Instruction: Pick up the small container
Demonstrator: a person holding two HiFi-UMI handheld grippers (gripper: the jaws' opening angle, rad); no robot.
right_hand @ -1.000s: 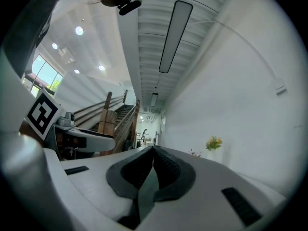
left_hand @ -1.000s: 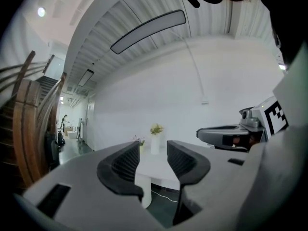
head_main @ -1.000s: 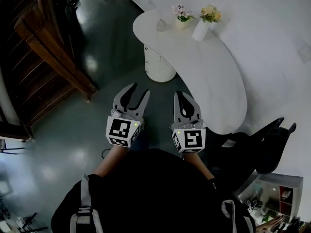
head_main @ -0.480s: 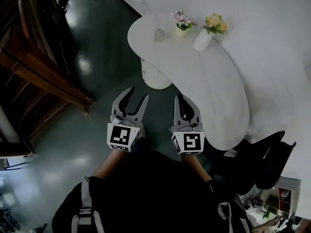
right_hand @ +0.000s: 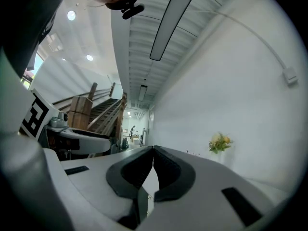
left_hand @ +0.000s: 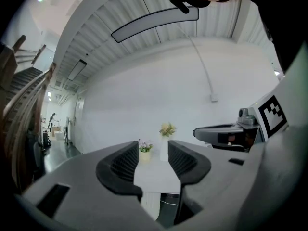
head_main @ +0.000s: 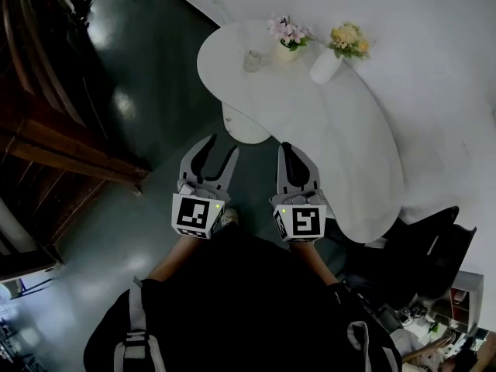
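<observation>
A small clear container (head_main: 252, 60) stands near the far left end of the white curved table (head_main: 341, 153). Beside it are a little pot of pink flowers (head_main: 286, 37) and a white vase of yellow flowers (head_main: 329, 56). My left gripper (head_main: 218, 149) hangs over the floor short of the table, open and empty. The right gripper (head_main: 287, 149) is beside it at the table's near edge, shut on nothing. In the left gripper view the left gripper (left_hand: 153, 159) frames the flower pot (left_hand: 144, 148) and vase (left_hand: 166, 137). The right gripper (right_hand: 153, 151) points level, with its jaws touching.
A dark wooden staircase (head_main: 46, 130) fills the left side. The table's white pedestal (head_main: 244, 126) stands just ahead of the left gripper. Dark chairs (head_main: 434, 246) sit at the right by the table's near end. The floor (head_main: 147, 76) is dark and glossy.
The person has walked towards the table, so its left end now lies closer ahead of both grippers. The staircase has slid off to the left. Both grippers keep their pose.
</observation>
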